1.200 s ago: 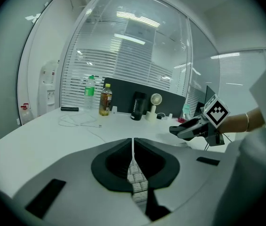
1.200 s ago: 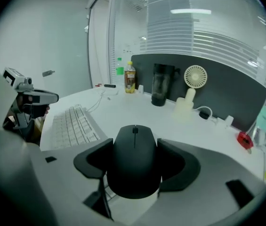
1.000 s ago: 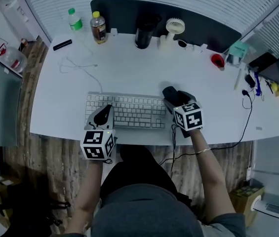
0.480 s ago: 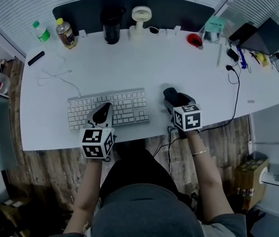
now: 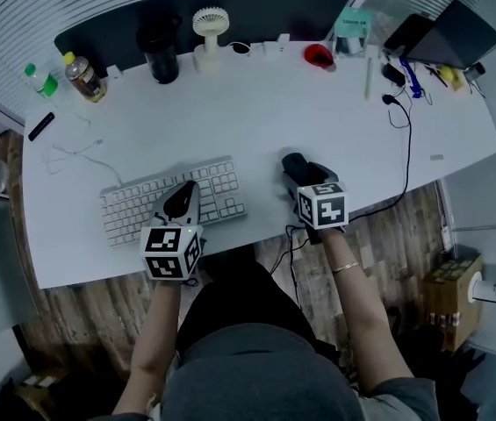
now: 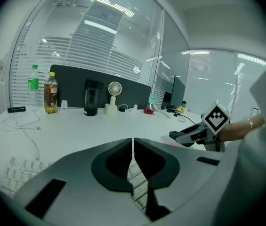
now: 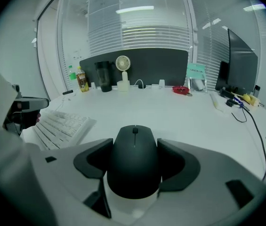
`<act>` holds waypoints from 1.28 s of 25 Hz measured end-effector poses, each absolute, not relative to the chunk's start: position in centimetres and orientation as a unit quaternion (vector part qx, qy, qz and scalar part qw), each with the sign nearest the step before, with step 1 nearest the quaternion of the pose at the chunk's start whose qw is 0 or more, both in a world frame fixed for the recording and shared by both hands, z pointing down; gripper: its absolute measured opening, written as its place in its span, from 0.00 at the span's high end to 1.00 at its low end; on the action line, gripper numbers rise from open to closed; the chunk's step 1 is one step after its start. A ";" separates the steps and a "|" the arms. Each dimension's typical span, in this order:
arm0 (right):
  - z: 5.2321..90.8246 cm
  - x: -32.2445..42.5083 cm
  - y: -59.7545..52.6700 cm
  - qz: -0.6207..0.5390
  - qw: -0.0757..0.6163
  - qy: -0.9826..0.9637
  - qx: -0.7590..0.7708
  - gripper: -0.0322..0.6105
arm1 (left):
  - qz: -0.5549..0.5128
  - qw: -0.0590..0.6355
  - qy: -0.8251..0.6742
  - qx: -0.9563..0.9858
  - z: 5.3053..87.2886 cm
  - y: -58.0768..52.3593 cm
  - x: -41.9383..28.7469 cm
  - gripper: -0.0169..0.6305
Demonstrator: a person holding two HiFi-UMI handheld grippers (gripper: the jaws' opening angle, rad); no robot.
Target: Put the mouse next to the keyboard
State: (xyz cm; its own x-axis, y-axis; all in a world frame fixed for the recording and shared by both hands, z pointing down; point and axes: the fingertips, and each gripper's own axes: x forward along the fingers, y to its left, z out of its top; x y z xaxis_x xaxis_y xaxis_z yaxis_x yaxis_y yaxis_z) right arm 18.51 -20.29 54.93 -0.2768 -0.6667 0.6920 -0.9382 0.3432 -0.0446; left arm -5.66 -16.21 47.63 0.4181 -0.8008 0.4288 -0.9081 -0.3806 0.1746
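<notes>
While both hands work at the near edge of the white counter [image 5: 274, 103], the right claw [image 7: 133, 160] is clamped on the black mouse [image 5: 293, 161], one jaw pressed to each flank and the scroll wheel pointing away. The mouse is right of the white keyboard [image 5: 142, 207], near it but apart, with bare counter between. Whether it touches the surface I cannot tell. Left claw [image 6: 133, 161]: jaws together, nothing in them, tips over the keys.
</notes>
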 end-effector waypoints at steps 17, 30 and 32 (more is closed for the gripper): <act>57.3 19.1 -21.6 0.238 0.309 -0.752 0.531 0.49 | 0.150 0.203 -0.519 0.816 48.6 -18.0 -4.2 0.93; 57.9 19.0 -22.3 0.235 0.318 -0.751 0.529 0.49 | 0.152 0.212 -0.526 0.809 49.2 -18.4 -4.6 0.93; 58.0 19.0 -22.4 0.233 0.318 -0.751 0.529 0.49 | 0.153 0.213 -0.526 0.809 49.3 -18.5 -4.4 0.93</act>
State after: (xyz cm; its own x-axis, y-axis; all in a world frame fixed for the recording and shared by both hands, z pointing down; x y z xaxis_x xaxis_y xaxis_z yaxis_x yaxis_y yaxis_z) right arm 19.00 -22.45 57.95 -0.2374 -0.6475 0.7242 -0.9433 0.3316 -0.0128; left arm -4.43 -18.47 49.30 0.4002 -0.7861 0.4711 -0.9161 -0.3560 0.1843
